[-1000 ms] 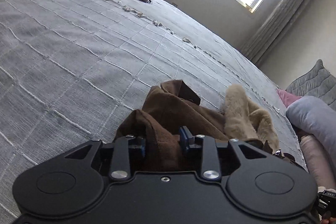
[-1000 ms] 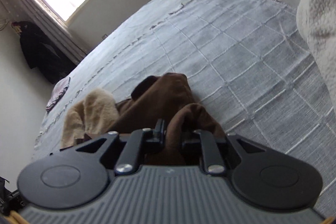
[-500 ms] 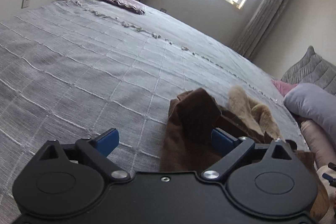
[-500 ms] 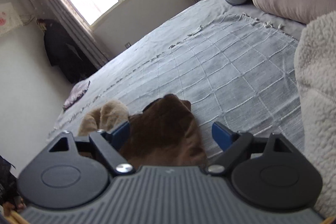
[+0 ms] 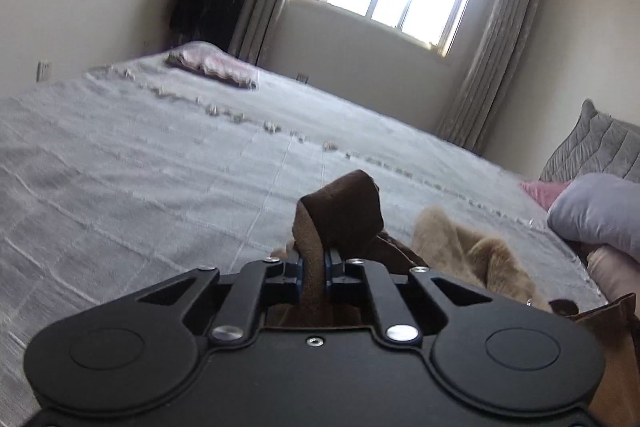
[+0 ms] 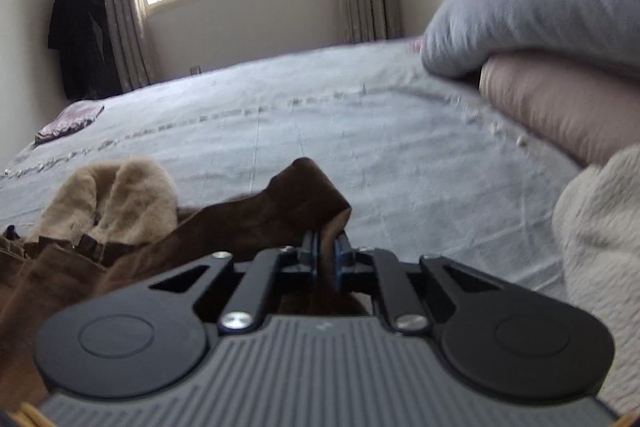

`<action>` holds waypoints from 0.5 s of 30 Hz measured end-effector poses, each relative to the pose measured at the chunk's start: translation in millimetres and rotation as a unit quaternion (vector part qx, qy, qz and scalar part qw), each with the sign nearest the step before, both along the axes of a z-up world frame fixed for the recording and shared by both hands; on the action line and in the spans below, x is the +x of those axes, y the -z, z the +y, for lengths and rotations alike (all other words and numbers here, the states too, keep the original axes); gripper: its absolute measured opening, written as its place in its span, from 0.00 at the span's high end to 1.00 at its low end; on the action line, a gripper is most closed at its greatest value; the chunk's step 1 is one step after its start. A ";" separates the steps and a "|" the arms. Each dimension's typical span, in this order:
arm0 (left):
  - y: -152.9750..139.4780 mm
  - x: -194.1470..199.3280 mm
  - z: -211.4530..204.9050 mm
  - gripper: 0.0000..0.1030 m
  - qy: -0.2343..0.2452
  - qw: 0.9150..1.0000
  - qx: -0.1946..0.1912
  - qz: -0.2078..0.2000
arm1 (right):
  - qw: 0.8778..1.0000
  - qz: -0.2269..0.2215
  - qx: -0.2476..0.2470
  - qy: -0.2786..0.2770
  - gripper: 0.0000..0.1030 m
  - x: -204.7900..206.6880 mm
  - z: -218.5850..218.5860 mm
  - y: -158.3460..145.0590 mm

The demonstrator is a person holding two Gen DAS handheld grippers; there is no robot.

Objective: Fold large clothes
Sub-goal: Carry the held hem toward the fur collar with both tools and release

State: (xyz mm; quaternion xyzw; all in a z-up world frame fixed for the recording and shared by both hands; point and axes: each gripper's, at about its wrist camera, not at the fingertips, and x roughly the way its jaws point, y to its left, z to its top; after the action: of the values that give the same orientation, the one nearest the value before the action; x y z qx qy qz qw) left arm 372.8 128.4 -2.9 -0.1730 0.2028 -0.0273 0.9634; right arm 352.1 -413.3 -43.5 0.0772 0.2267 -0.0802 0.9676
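Observation:
A brown coat [image 5: 344, 215] with a tan fur lining [image 5: 460, 247] lies on the grey bedspread [image 5: 140, 167]. My left gripper [image 5: 314, 263] is shut on a raised fold of the brown fabric. My right gripper [image 6: 328, 255] is shut on another fold of the same coat [image 6: 296, 203]; the fur lining [image 6: 116, 199] shows to its left. Both folds stand up above the pinched jaws. The rest of the coat is hidden under the gripper bodies.
Grey and pink pillows [image 6: 540, 27] are stacked at the bed's right side, with a white fleece blanket [image 6: 600, 227] near them. A folded pinkish cloth [image 5: 212, 67] lies at the far corner. A dark garment [image 6: 80, 27] hangs by the window curtains.
Both grippers were shut on the coat, opened half a second ago, and have now shut again on folds of brown fabric. Both views have tilted up toward the window.

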 end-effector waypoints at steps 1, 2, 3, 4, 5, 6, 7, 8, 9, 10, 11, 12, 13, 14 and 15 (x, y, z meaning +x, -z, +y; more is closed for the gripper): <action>-10.1 -1.2 0.5 0.91 -0.003 1.000 0.000 -0.020 | 1.000 -0.025 -0.017 0.002 0.94 -5.1 1.9 -10.0; -19.2 -0.7 -0.5 0.91 -0.007 0.999 0.005 -0.041 | 0.999 -0.043 -0.031 0.005 0.96 -6.9 3.1 -18.8; -27.8 2.4 -2.4 0.91 -0.014 0.998 0.014 -0.058 | 0.997 -0.063 -0.051 0.017 0.98 -6.3 4.9 -28.3; -34.3 8.6 -4.4 0.91 -0.017 0.997 0.022 -0.072 | 0.995 -0.079 -0.058 0.021 0.98 -2.3 4.2 -37.8; -38.3 16.9 -6.1 0.91 -0.023 0.996 0.031 -0.082 | 0.993 -0.093 -0.062 0.032 1.00 2.8 3.4 -45.3; -39.5 27.6 -6.8 0.91 -0.030 0.995 0.036 -0.087 | 0.990 -0.109 -0.077 0.050 1.00 10.0 2.4 -52.8; -37.6 39.8 -6.8 0.91 -0.035 0.995 0.036 -0.086 | 0.988 -0.117 -0.079 0.059 1.00 20.0 -1.4 -58.9; -31.8 54.4 -8.1 0.91 -0.042 0.995 0.041 -0.077 | 0.989 -0.113 -0.070 0.064 1.00 31.7 -6.6 -62.0; -22.8 69.4 -10.9 0.90 -0.052 0.995 0.054 -0.063 | 0.991 -0.101 -0.059 0.067 1.00 44.4 -11.7 -62.2; -10.2 84.7 -15.2 0.89 -0.056 0.995 0.072 -0.044 | 0.993 -0.085 -0.047 0.068 1.00 56.5 -16.7 -58.3; 7.2 101.2 -20.1 0.85 -0.060 0.994 0.095 -0.011 | 0.995 -0.066 -0.033 0.064 1.00 66.8 -19.9 -52.5; 26.0 114.9 -23.5 0.84 -0.063 0.992 0.110 0.022 | 0.997 -0.044 -0.015 0.055 0.97 76.3 -23.3 -44.5; 44.7 124.5 -25.5 0.80 -0.066 0.990 0.118 0.049 | 0.998 -0.028 0.006 0.047 0.97 82.8 -25.9 -35.4; 60.1 131.3 -26.2 0.67 -0.072 0.987 0.124 0.072 | 0.999 -0.012 0.028 0.035 0.96 87.9 -29.3 -24.2; 72.6 132.9 -23.9 0.59 -0.081 0.986 0.120 0.082 | 0.999 0.007 0.050 0.019 0.93 94.0 -32.3 -11.3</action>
State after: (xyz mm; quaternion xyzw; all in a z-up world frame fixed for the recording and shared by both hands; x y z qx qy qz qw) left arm 505.7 104.5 -75.5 -0.0736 0.2684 0.0896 0.9563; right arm 446.1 -445.6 -32.2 0.1289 0.2355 -0.0877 0.9593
